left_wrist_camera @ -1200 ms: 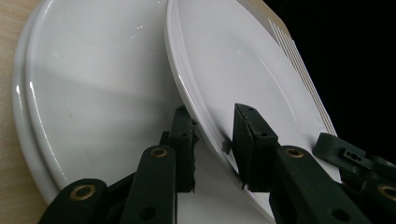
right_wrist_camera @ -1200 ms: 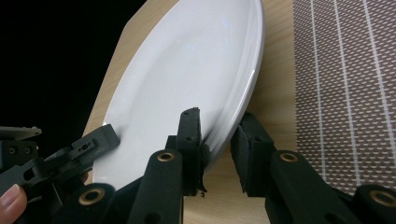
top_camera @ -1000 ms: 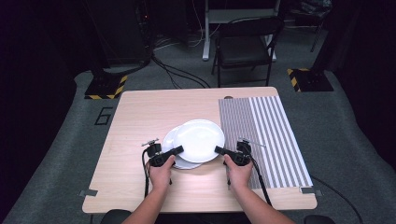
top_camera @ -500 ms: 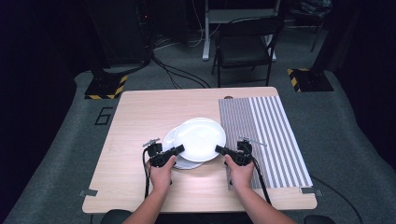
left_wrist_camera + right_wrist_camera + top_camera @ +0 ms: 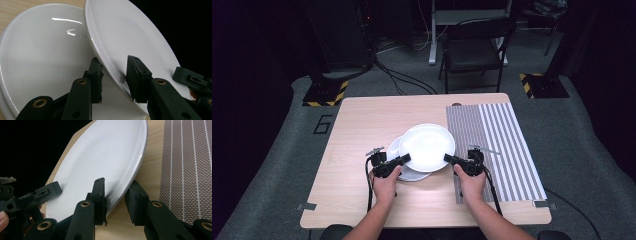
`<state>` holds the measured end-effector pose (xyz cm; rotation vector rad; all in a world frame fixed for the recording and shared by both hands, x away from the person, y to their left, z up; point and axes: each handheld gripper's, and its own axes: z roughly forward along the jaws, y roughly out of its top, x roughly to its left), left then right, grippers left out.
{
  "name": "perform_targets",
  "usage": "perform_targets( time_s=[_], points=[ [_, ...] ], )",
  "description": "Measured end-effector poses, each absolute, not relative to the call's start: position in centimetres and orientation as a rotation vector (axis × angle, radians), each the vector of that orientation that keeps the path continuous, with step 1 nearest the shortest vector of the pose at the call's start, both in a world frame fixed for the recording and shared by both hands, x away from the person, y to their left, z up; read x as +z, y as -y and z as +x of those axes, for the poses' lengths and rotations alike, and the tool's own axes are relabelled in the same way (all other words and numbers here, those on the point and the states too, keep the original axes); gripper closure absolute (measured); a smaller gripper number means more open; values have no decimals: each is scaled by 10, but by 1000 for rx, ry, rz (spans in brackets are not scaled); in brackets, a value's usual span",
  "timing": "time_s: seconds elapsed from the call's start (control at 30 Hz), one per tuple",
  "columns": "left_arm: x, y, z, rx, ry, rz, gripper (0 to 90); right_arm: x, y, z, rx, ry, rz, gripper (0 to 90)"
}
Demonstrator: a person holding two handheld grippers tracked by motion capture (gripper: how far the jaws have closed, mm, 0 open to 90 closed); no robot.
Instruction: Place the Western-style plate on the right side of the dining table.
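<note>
- Top plate (image 5: pixel 427 146) held at opposite rims by left hand-held gripper (image 5: pixel 404 159) and right hand-held gripper (image 5: pixel 448 159), jaws closed on it.
- Plate is tilted above lower plate (image 5: pixel 412 173), beside striped mat (image 5: pixel 492 145).
- Step judged: lifting; next, level carry needed.

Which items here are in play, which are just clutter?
In play: upper plate, held at its rim by left tongs and right tongs; lower plate under it; striped mat beside.

Clutter: folding chair, floor cables, stand base.
</note>
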<state>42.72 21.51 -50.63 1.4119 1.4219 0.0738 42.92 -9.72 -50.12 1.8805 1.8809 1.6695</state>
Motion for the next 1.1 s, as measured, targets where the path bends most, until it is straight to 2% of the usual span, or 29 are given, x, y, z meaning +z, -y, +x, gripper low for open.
perform_targets(
  time_s=[1.1],
  points=[
    [-489,-185,438,80,-1374,1441,663,-487,129,426,1700,-1869,1849,701]
  ],
)
